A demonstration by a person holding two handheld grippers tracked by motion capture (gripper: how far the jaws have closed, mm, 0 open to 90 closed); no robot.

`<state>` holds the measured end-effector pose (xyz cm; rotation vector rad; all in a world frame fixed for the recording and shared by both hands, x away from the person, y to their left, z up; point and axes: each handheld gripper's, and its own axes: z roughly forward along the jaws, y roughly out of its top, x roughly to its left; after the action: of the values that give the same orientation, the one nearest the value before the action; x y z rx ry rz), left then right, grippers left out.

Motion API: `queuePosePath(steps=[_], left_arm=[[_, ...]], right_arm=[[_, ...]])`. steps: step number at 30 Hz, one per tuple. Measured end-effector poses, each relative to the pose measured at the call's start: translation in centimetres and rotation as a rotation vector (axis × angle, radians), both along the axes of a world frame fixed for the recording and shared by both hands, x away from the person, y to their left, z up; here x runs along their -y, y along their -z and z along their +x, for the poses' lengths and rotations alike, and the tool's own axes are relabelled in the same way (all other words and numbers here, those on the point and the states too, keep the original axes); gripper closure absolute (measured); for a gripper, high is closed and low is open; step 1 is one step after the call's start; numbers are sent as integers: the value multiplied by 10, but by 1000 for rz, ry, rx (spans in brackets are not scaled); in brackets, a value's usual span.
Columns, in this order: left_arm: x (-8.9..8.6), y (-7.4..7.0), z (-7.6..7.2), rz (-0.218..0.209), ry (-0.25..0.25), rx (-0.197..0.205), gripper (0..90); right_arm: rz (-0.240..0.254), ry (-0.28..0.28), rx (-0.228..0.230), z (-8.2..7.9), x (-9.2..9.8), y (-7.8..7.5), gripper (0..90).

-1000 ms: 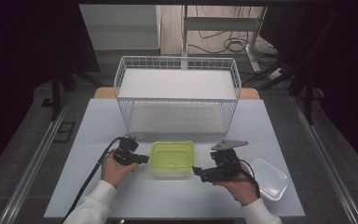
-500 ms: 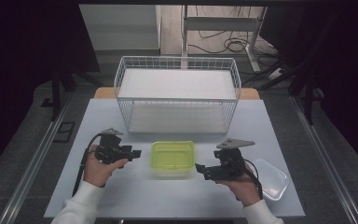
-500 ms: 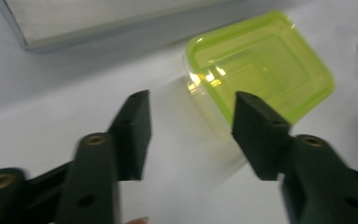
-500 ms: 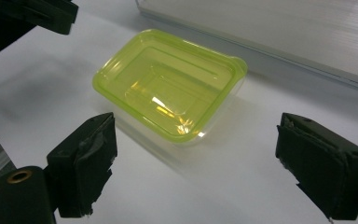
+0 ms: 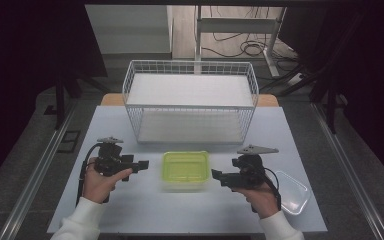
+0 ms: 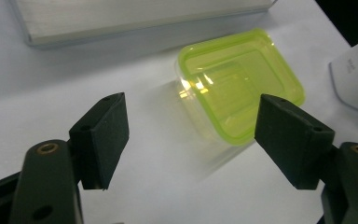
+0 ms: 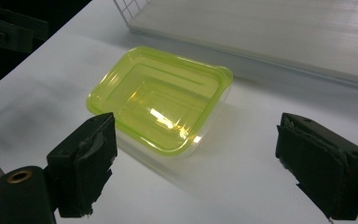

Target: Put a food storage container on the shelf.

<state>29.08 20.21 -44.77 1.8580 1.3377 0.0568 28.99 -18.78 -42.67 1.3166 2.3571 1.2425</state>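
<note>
A clear container with a yellow-green lid (image 5: 185, 170) sits on the white table (image 5: 130, 210) between both hands. My left gripper (image 5: 141, 164) is a short way left of it and points at it. Its jaws have just been opening and hold nothing. In the left gripper view the left gripper (image 6: 193, 130) stands wide, and the container (image 6: 242, 88) lies beyond the pads, untouched. My right gripper (image 5: 215, 175) hovers close to the container's right side, apart from it. The right gripper (image 7: 205, 158) is open in its own view, with the container (image 7: 158, 98) ahead and to the left.
A white wire basket (image 5: 190, 100) with a white board floor stands behind the container, in the middle of the table. A clear plastic tub (image 5: 294, 192) lies by the right hand near the table's front right edge.
The left gripper has let go at the container's left edge, opened, and drawn back to the left and upward. The right gripper has hardly moved.
</note>
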Motion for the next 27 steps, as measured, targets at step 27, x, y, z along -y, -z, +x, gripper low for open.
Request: queuePosePath(steps=[27], left_arm=[[28,15,22,-125,75,-102,263]], right_arm=[[-10,58,-111,31,-32,23,327]])
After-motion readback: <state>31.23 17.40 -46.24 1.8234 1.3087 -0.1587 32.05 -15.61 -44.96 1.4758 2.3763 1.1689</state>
